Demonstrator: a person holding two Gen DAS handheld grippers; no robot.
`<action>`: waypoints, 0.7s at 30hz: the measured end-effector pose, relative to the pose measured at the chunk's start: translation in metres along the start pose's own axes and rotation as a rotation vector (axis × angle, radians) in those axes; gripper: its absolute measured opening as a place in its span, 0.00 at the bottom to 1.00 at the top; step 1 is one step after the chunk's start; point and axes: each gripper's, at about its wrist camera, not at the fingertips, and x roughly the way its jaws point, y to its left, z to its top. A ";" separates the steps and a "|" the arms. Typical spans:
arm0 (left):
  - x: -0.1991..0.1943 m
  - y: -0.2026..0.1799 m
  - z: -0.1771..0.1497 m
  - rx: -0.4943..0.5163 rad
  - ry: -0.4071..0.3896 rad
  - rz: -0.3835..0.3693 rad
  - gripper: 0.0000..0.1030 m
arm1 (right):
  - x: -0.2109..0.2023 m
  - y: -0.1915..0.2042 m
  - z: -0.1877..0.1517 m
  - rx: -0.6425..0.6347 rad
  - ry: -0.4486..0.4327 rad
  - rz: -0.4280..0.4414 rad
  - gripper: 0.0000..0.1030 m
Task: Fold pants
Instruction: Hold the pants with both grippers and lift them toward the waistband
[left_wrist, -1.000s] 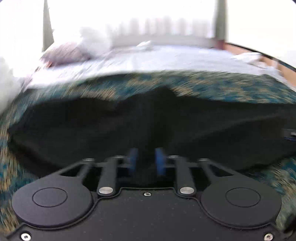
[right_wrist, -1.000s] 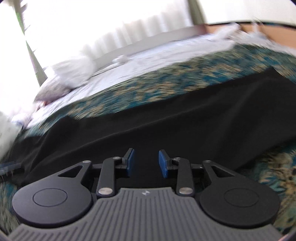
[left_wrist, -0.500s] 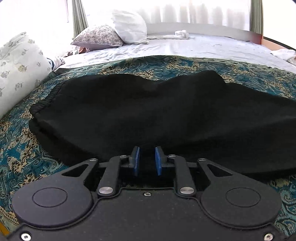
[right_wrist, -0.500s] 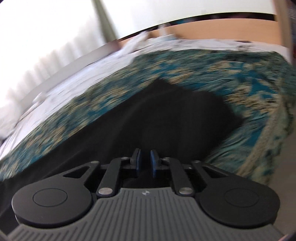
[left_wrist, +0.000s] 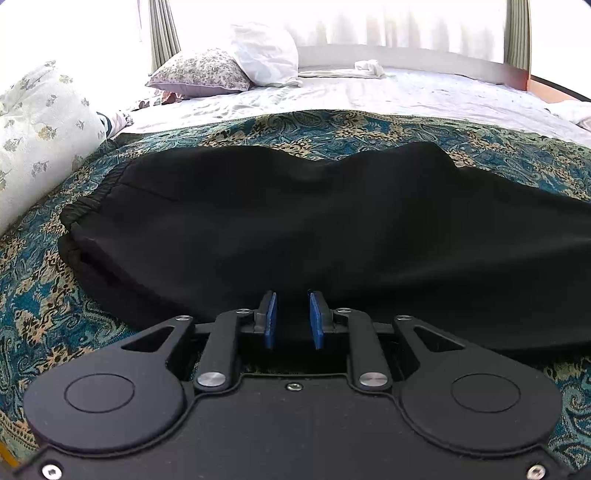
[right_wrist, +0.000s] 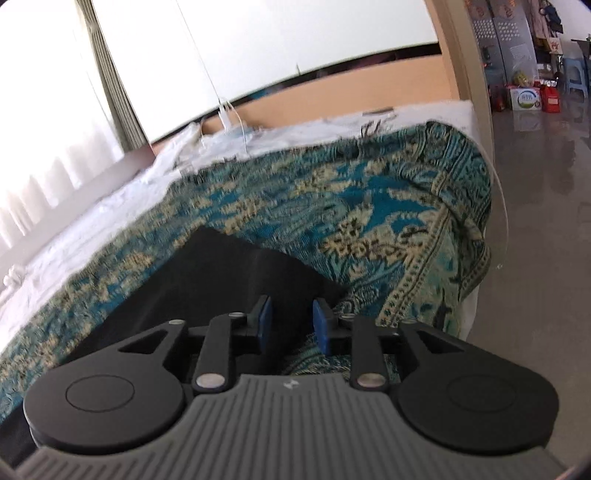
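1. Left wrist view: the black pants (left_wrist: 332, 229) are seen laid lengthwise across a teal paisley bedspread (left_wrist: 44, 306) on a bed, with the elastic waistband (left_wrist: 92, 199) at the left end and the legs running off to the right.
2. The left gripper (left_wrist: 291, 319) is held low at the near edge of the pants, about midway along their length. Its blue pads (left_wrist: 270, 319) are parted by a narrow gap, and no fabric is seen pinched between them; dark cloth is seen just beyond and beneath the tips.
3. A light floral pillow (left_wrist: 40, 133) is seen at the far left beside the bedspread. A patterned pillow (left_wrist: 199, 72) and a white pillow (left_wrist: 266, 55) are propped at the far left corner of the white sheet (left_wrist: 406, 96), in front of a curtained window (left_wrist: 406, 26).
4. Right wrist view: the hem end of the pants (right_wrist: 229, 280) is shown lying flat on the bedspread (right_wrist: 369, 206), near the corner of the bed where the cloth drapes over the edge.
5. The right gripper (right_wrist: 291, 321) is positioned at the near corner of that leg end. Its blue pads (right_wrist: 320, 326) are spread apart and nothing is held; the left pad sits over black fabric, the right over the bedspread.
6. A grey tiled floor (right_wrist: 546, 221) and stacked boxes (right_wrist: 526, 98) are visible at the right, somewhat blurred.
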 end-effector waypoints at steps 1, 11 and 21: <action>0.000 0.000 0.000 0.000 -0.001 -0.001 0.19 | 0.002 -0.003 0.000 0.022 -0.004 -0.003 0.41; 0.000 -0.003 0.000 0.018 -0.002 0.011 0.20 | -0.016 0.006 -0.003 -0.011 -0.173 -0.049 0.45; 0.001 -0.002 0.001 0.021 0.006 0.006 0.20 | -0.012 -0.013 -0.008 0.077 -0.094 0.082 0.44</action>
